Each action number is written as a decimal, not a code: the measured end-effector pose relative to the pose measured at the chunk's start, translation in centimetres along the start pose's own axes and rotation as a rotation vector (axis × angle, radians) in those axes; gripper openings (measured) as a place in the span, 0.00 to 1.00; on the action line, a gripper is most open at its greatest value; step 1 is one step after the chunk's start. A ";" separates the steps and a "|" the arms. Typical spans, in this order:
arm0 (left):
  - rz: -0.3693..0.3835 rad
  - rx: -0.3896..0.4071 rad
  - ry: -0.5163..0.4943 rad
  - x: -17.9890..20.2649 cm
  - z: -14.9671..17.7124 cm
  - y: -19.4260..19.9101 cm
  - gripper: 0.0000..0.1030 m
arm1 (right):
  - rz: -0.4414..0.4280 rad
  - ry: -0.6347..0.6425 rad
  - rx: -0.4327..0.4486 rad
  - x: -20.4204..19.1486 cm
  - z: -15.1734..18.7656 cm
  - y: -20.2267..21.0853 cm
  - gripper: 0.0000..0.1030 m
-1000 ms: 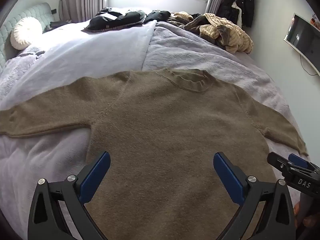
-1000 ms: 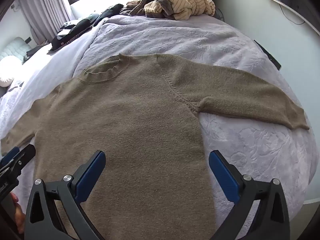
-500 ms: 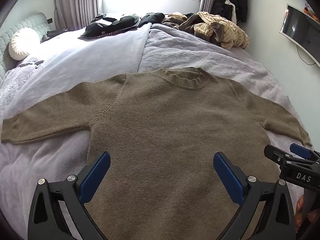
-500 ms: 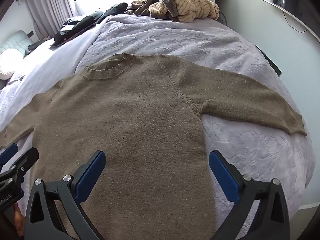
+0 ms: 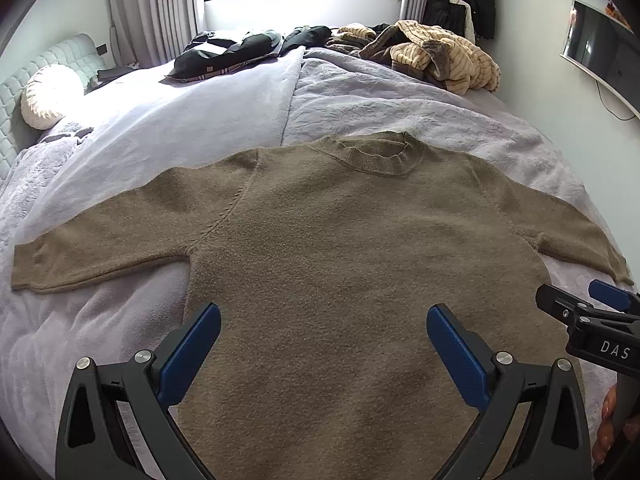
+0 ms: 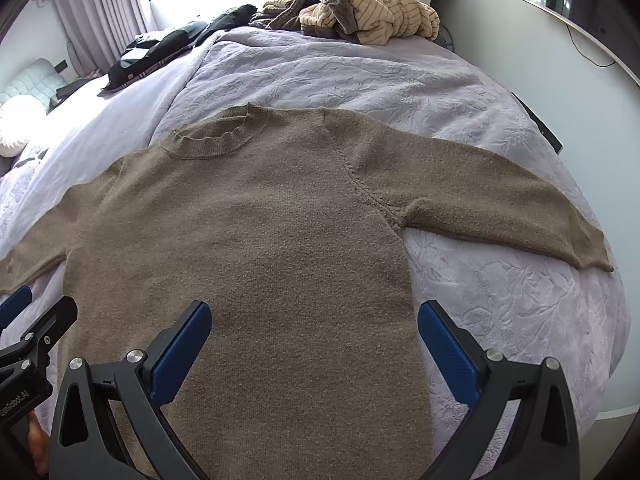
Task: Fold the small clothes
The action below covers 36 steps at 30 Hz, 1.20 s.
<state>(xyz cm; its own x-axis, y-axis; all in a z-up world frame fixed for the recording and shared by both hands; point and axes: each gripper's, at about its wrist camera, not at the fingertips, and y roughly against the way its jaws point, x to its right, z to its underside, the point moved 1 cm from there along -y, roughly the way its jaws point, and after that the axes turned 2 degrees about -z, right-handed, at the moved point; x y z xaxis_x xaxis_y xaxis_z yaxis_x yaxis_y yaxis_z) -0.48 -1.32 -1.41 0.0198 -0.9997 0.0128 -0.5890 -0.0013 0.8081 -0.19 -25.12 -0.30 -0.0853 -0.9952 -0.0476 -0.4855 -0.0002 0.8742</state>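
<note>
Bed (image 5: 360, 96): lilac quilted cover, headboard to the left, a window beyond its far edge.
Sweater (image 5: 340, 264): brown knit, spread flat and face up across the near half of the bed, collar (image 5: 376, 156) toward the far edge, hem toward the near edge, both sleeves flung out toward the left and right edges.
Pile (image 6: 372, 12): striped cream knits and dark clothes heaped along the far edge, well apart from the sweater.
Left gripper (image 5: 324, 344): hangs over the lower body of the sweater, blue pads spread wide, nothing between them.
Right gripper (image 6: 314, 340): hangs over the sweater's right side seam near the hem, pads likewise spread wide and empty.
Stage: no fold looks made yet; the garment lies fully open.
Handling: judged soft, limp and light, with a fuzzy knit that should grip the pads well but stretch and sag if lifted by one point; it may also drag the quilt.
Where to hold: likely a cuff (image 6: 596, 256) or shoulder seam, pinching both layers, to carry a sleeve inward over the body; hem corners serve for the later lengthwise fold.
</note>
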 end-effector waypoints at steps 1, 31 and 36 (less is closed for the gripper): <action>0.001 0.000 0.001 0.0 0.0 0.0 1.00 | 0.002 0.001 0.000 0.0 0.0 0.0 1.00; -0.015 0.018 -0.013 0.4 0.0 0.4 1.00 | 0.043 0.036 0.035 -0.3 0.2 0.6 1.00; -0.016 0.016 -0.015 0.3 0.0 0.4 1.00 | 0.042 0.038 0.030 -0.5 0.4 0.4 1.00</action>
<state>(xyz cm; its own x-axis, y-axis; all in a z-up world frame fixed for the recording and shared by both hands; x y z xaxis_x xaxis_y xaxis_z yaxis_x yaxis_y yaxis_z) -0.74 -1.65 -1.11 0.0174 -0.9998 -0.0084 -0.6018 -0.0172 0.7985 -0.68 -24.61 -0.06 -0.0735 -0.9973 0.0075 -0.5080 0.0439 0.8602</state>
